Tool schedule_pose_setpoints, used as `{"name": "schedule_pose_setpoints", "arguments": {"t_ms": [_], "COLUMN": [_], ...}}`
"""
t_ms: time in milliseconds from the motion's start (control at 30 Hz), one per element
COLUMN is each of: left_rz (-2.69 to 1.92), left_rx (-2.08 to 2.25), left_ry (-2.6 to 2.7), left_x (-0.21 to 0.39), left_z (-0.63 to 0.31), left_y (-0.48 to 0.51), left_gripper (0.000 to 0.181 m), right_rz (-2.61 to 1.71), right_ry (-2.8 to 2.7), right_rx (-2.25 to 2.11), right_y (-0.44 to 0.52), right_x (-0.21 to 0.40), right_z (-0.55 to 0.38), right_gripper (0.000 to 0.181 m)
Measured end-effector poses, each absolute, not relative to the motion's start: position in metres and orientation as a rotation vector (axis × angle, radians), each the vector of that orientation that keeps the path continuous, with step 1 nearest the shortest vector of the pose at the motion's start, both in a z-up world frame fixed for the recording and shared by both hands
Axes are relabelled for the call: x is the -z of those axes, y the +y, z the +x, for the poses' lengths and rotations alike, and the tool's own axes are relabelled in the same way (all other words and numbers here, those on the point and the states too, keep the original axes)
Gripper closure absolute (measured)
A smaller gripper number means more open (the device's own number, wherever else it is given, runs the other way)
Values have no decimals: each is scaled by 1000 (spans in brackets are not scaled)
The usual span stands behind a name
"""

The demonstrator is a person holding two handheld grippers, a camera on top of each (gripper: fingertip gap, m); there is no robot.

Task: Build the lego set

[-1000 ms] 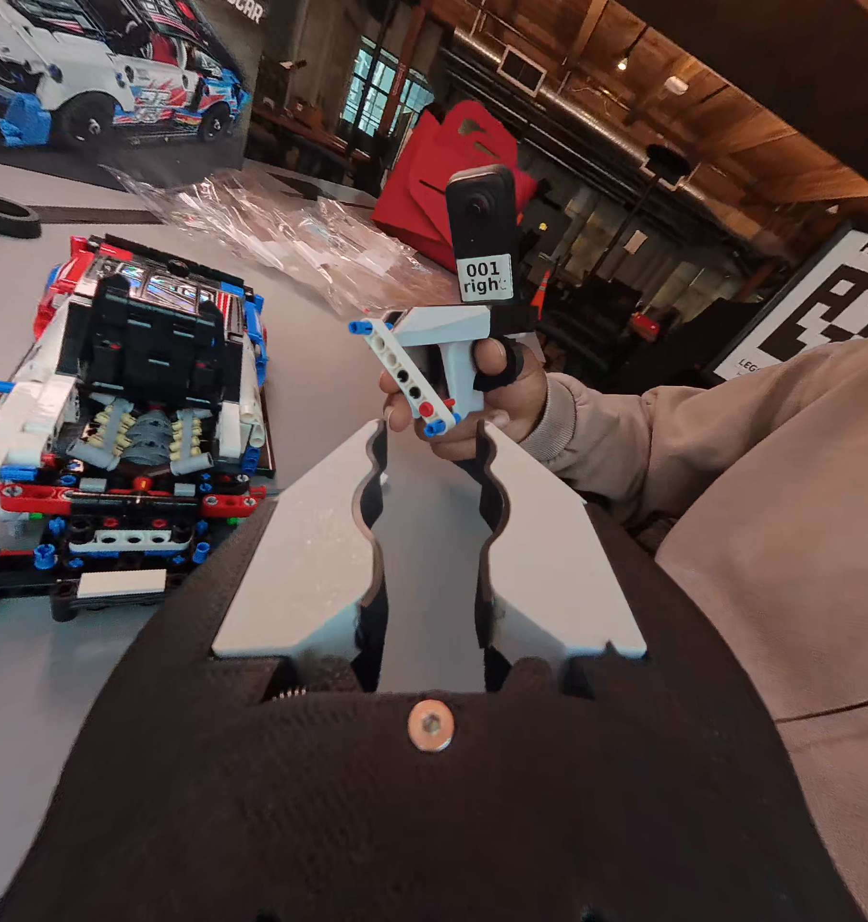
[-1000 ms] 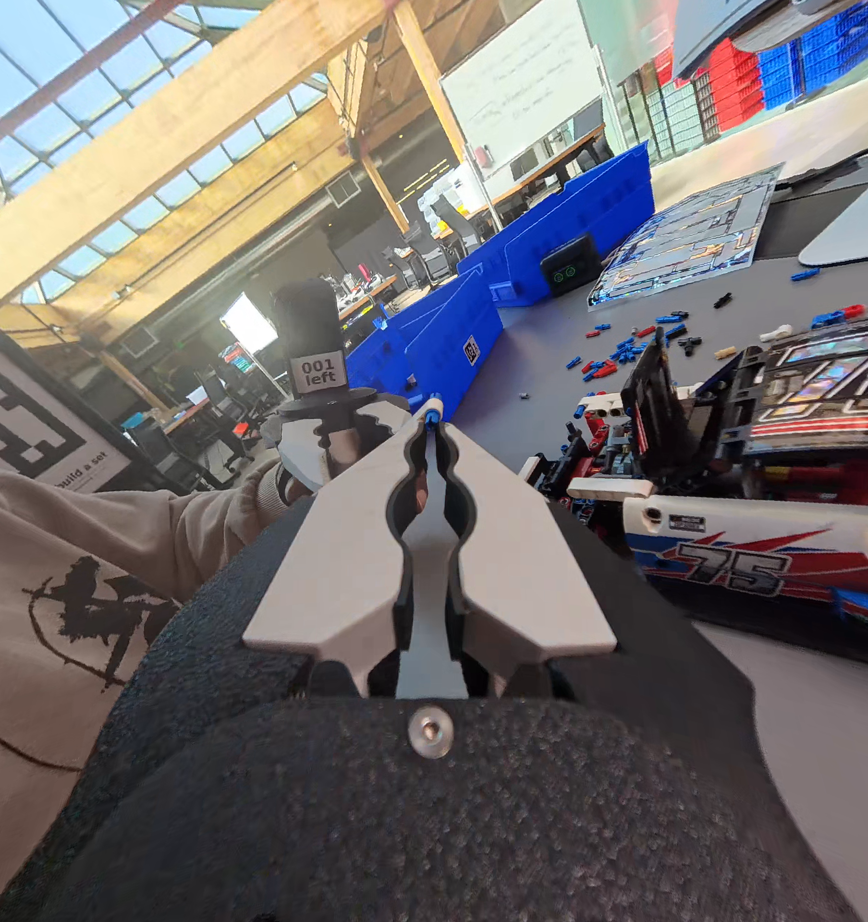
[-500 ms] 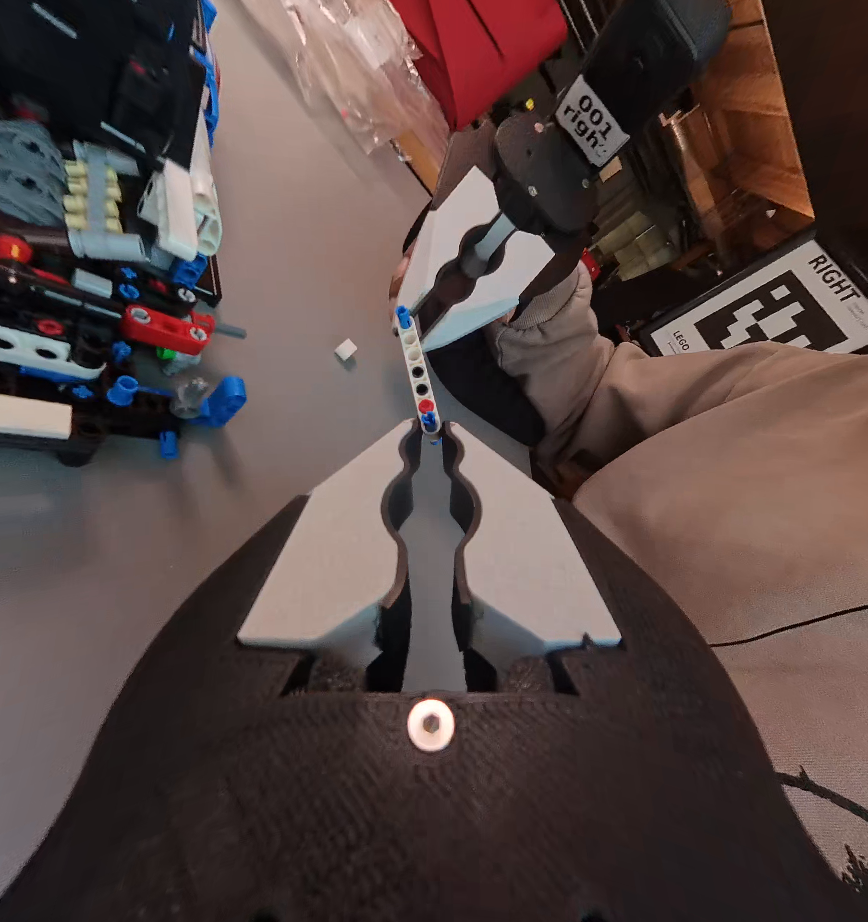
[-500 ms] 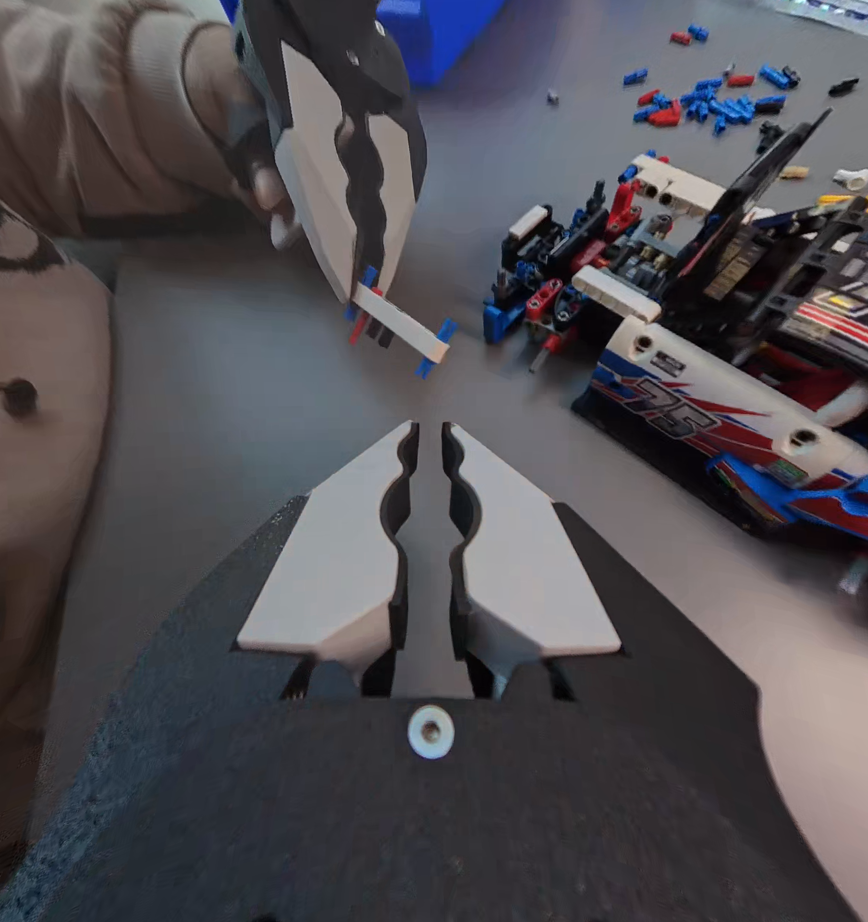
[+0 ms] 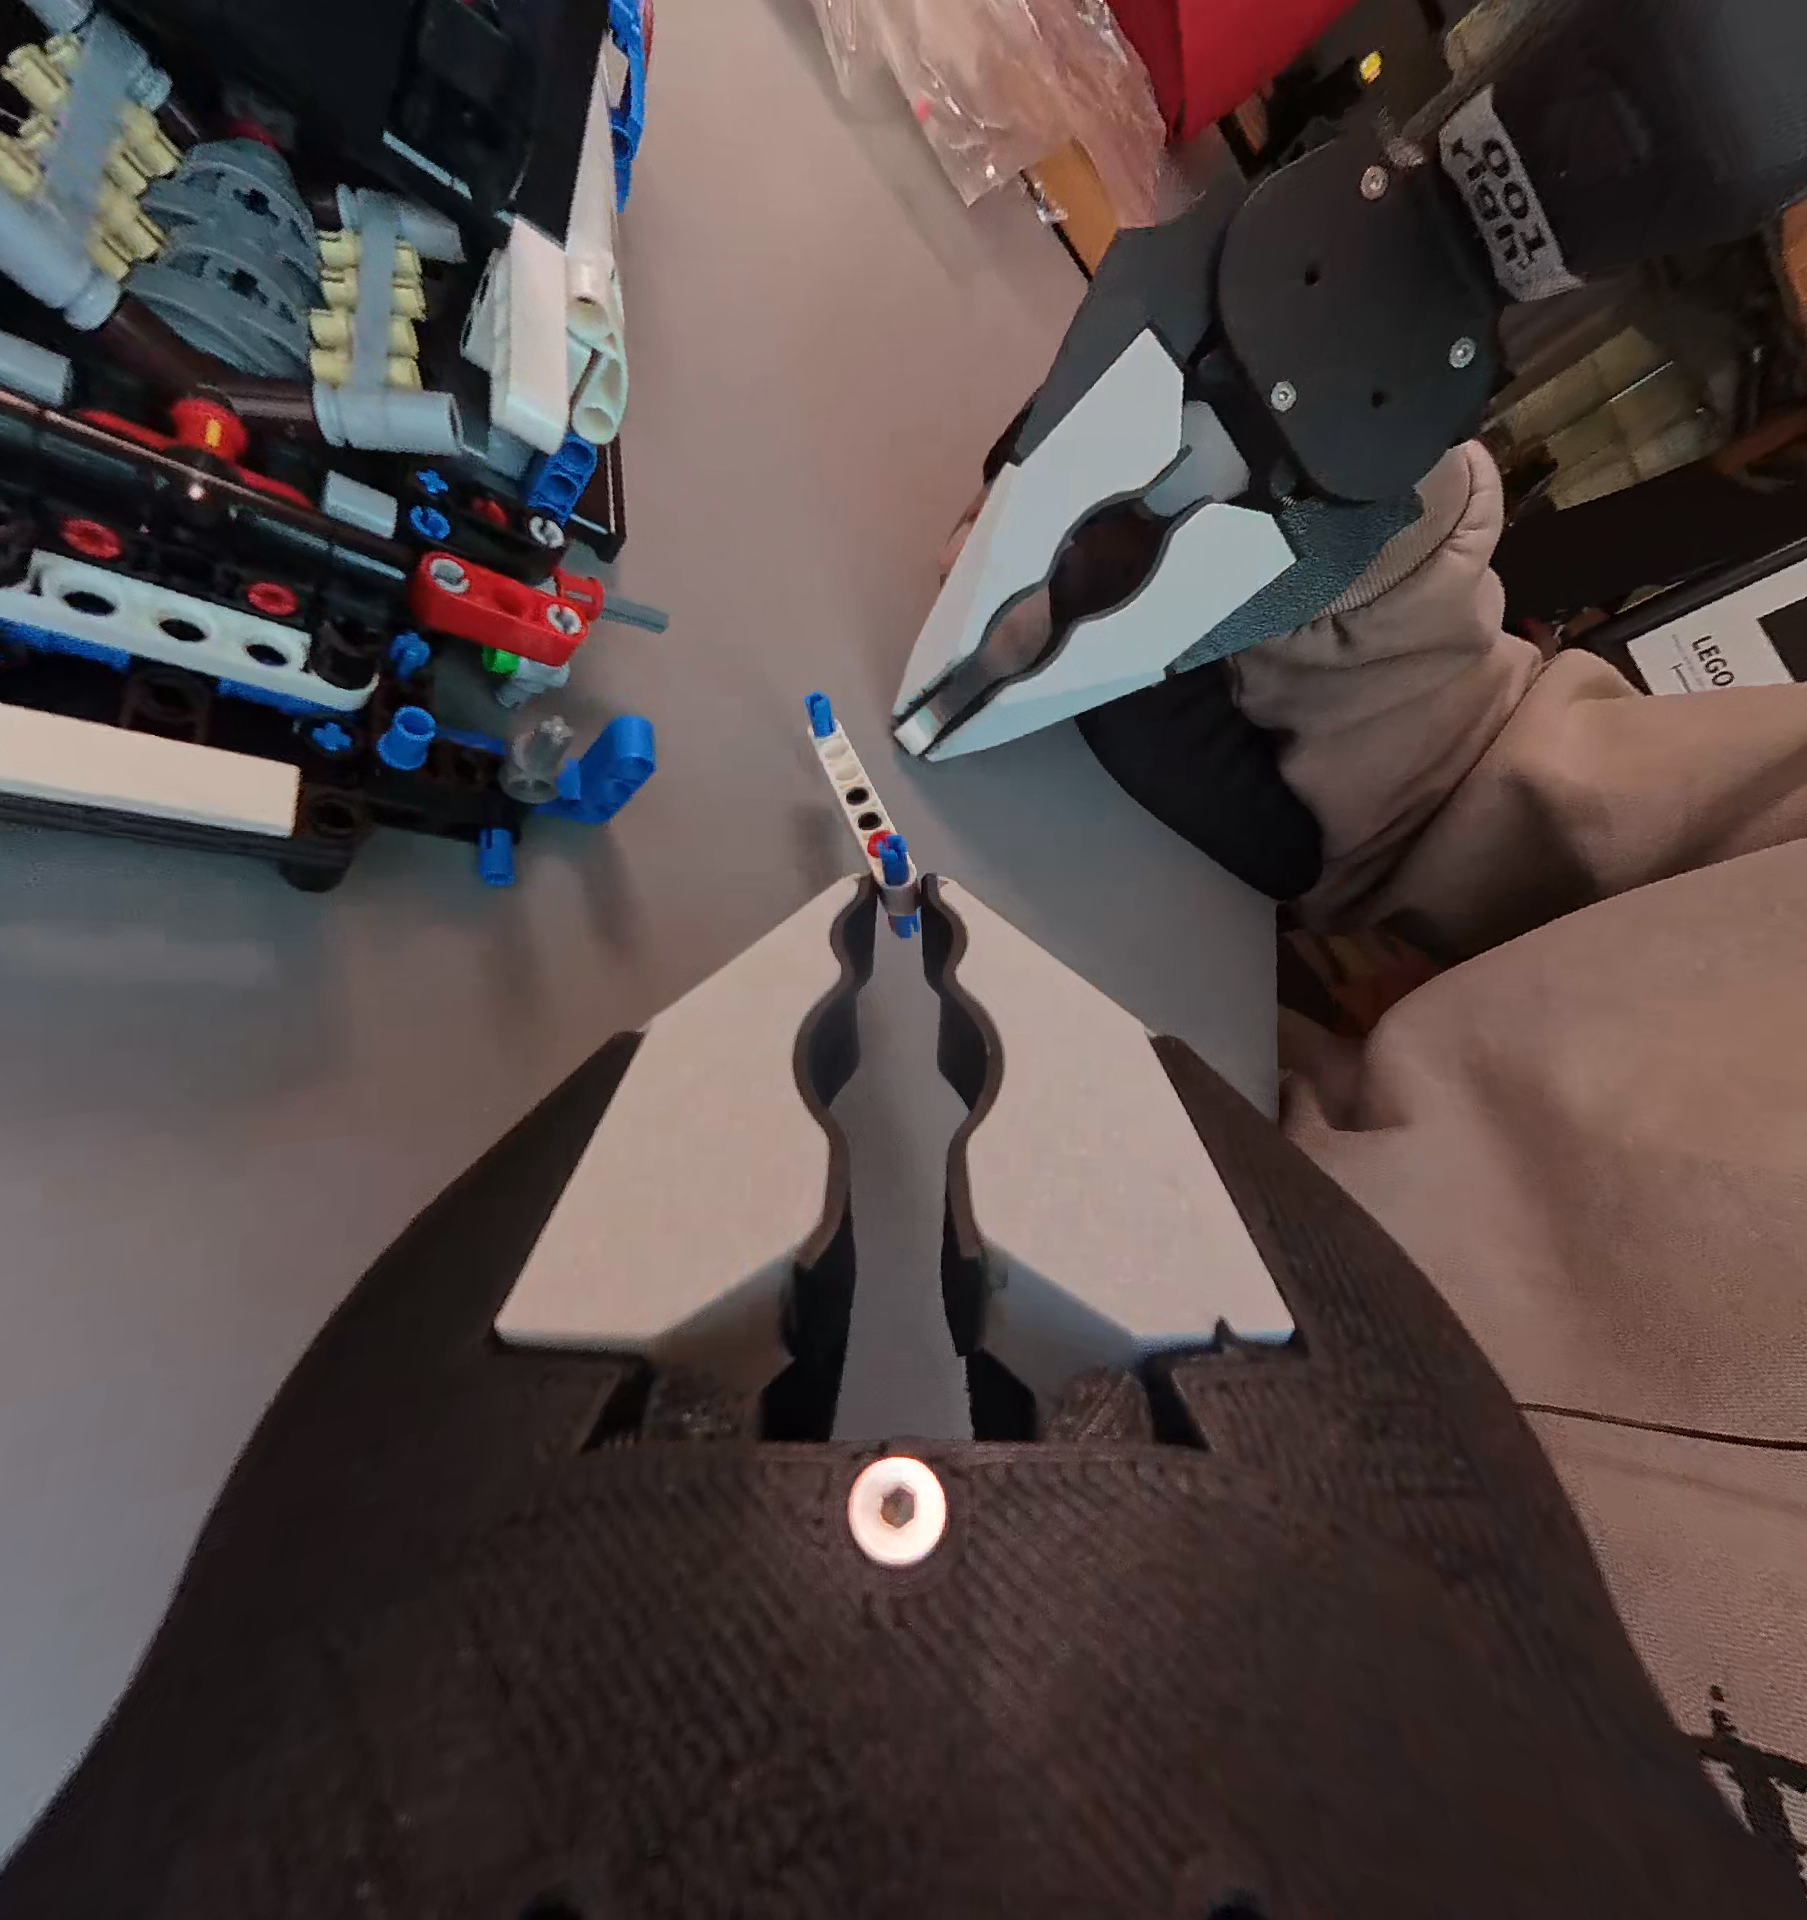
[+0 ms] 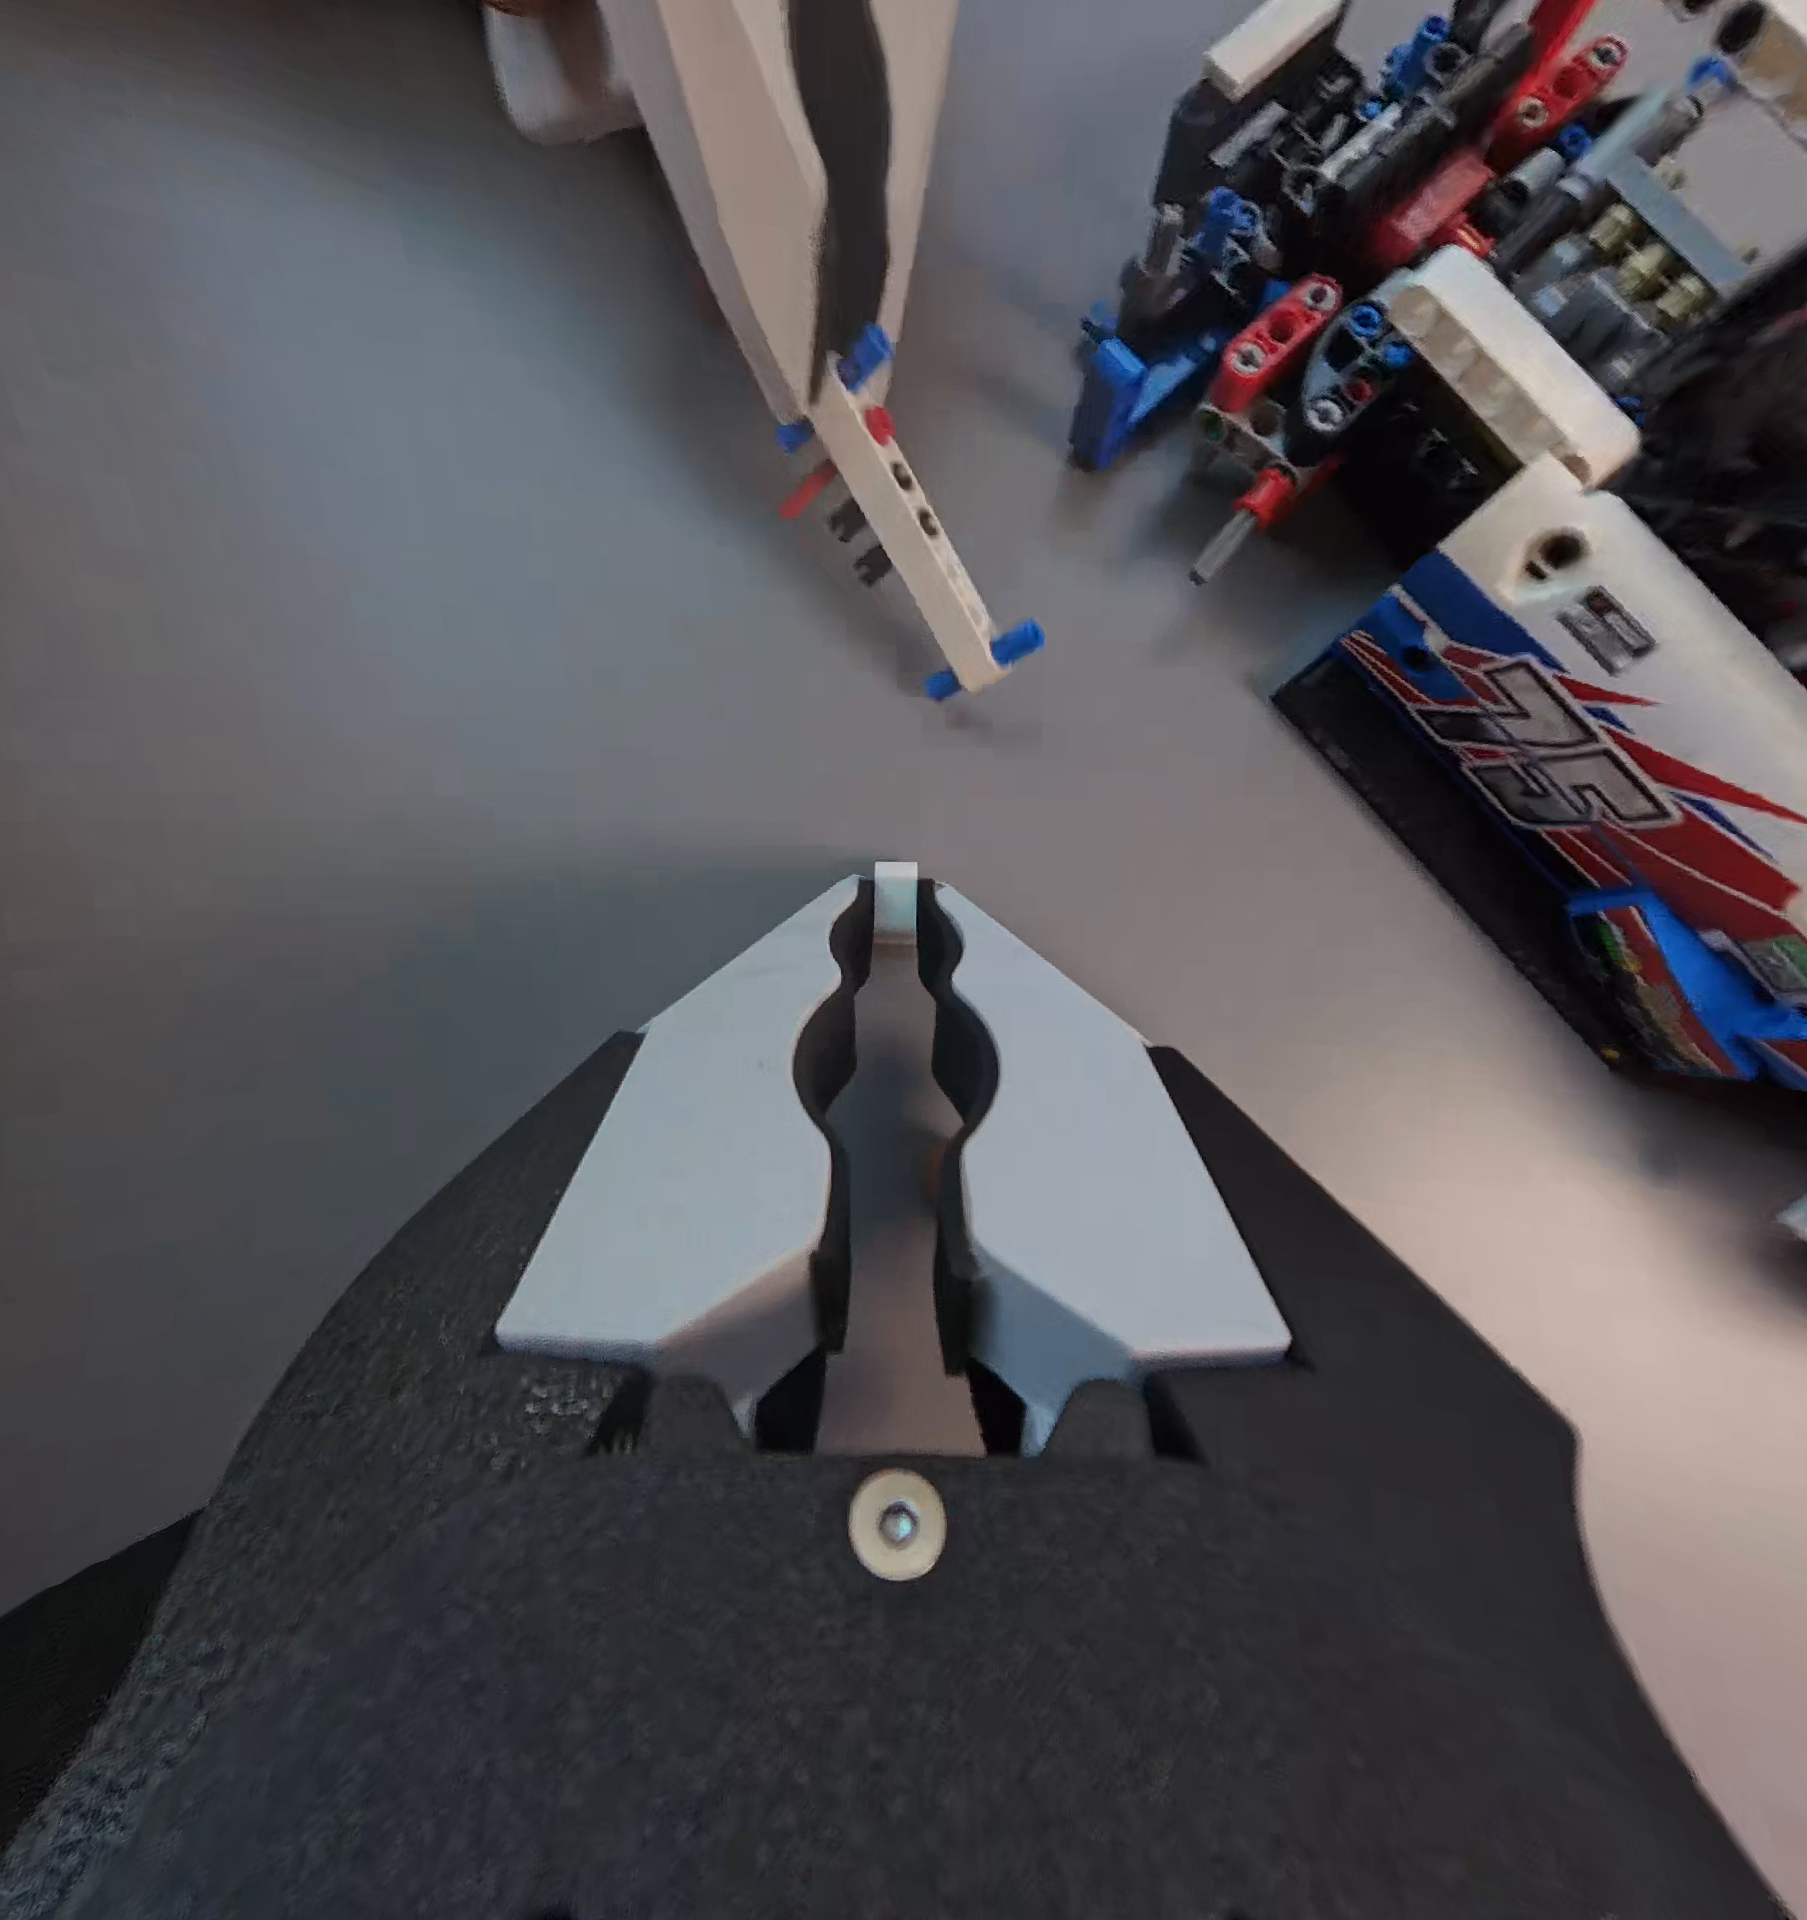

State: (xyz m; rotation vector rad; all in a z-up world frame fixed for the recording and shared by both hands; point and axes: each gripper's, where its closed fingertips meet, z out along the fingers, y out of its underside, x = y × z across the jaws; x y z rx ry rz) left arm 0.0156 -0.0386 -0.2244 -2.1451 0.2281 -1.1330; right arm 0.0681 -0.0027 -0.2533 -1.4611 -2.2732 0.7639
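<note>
Left wrist view has the left gripper [image 5: 894, 883] clamped on the near end of one white holed beam [image 5: 852, 790], which sticks straight out ahead along the fingers, above the grey table [image 5: 203, 1091]. It carries two blue pins, one per end, plus a red one. Right gripper [image 6: 894, 883] is pinched on one small white piece [image 6: 895, 902], so both are busy. From the right gripper, the beam [image 6: 914, 540] lies ahead and slightly up-left, long axis pointing back toward it, free end nearest. My guess: the white piece goes onto that free end. One half-built race car [image 6: 1564, 727] sits off right.
</note>
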Motion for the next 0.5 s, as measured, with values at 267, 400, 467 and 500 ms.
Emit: {"name": "schedule_pose_setpoints", "arguments": {"t_ms": [267,400,467,500], "left_rz": [-2209,-2187,-2151,-2136], "left_rx": [834,660,595,567], "left_ry": [490,669,764,804], "left_x": [233,236,236,237], "left_z": [8,-3,-2,-1], "left_y": [-38,-44,-47,-47], "left_gripper": [156,151,148,145], "right_rz": [-1265,-1214,-1192,-1184], "right_ry": [-2351,-2328,-2324,-2326], "right_rx": [-903,-864,-844,-829], "right_y": [-47,-50,-52,-53], "right_x": [247,245,243,243], "right_z": [62,53,48,45], "right_gripper": [175,175,175,174]}}
